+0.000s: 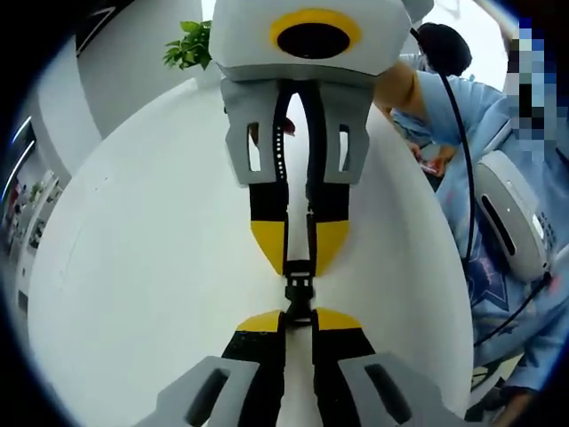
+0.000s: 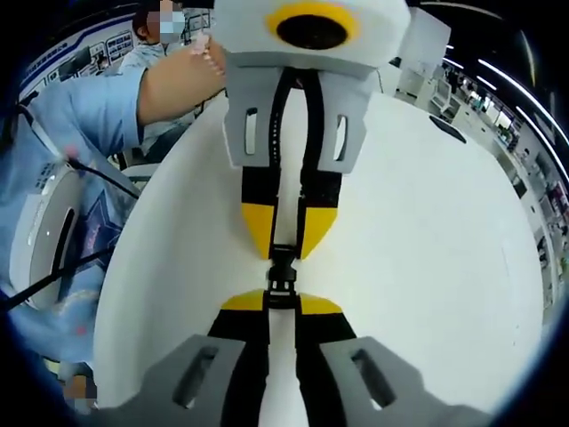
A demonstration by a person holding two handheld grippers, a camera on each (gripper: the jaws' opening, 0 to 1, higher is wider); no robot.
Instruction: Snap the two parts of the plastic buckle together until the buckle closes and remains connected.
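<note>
The work surface is a white round table [image 1: 151, 267], with a green potted plant [image 1: 188, 44] at its far edge in the left gripper view and a bright hall with ceiling light strips behind it in the right gripper view. In the left gripper view, the left gripper [image 1: 299, 318] rises from the bottom edge with its yellow-tipped jaws drawn narrow onto the near end of the black plastic buckle [image 1: 299, 294]. The right gripper [image 1: 299, 258] comes down from the top of this view, its jaws likewise narrow and pinching the far end of the buckle. The buckle is held between the two sets of tips, above the table near its middle; whether its two parts are fully latched cannot be told. A person in a light blue garment [image 1: 498, 178] stands at the right of this view. In the right gripper view, the same person [image 2: 80, 116] is at the left. The right gripper [image 2: 283, 304] rises from the bottom, the left gripper [image 2: 283, 245] hangs from the top, and the buckle [image 2: 282, 277] spans the short gap between their tips.
</note>
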